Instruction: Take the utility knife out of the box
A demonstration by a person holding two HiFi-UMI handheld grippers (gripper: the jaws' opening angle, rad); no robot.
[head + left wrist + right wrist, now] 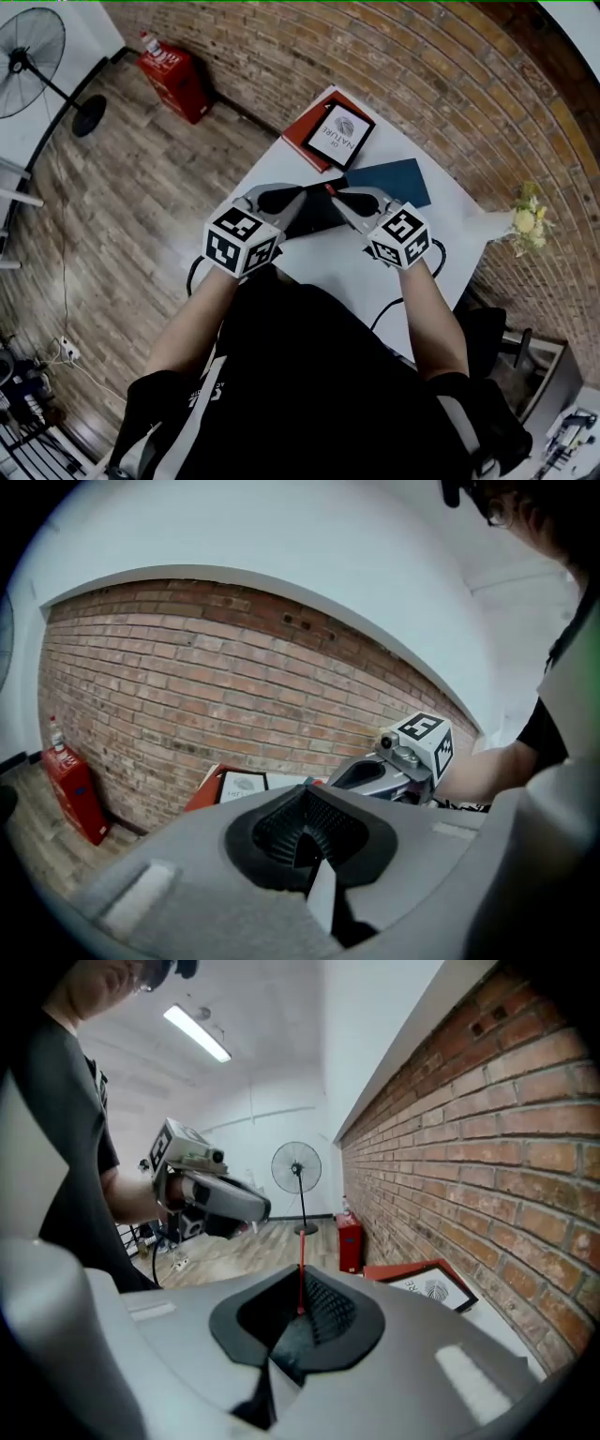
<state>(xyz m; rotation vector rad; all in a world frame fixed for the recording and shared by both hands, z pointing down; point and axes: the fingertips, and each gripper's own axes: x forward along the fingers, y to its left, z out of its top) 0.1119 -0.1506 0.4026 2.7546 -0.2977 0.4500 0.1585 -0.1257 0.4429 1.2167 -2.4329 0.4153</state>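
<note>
Above the white table (328, 258) both grippers are raised, tips facing each other. A flat black box (314, 214) hangs between them. My left gripper (302, 195) (305, 832) has its jaws closed on the box's near left end, where only a dark sliver shows between the pads. My right gripper (337, 197) (300, 1312) is shut on a thin red piece (301, 1283) (330, 187) at the box's other end, seen edge-on and standing up from the pads. No utility knife can be made out.
On the table's far side lie a red book with a framed card (339, 136) on it and a dark blue sheet (398, 178). Yellow flowers (525, 220) stand at the right edge. A fan (33, 47) and a red case (173, 80) are on the floor.
</note>
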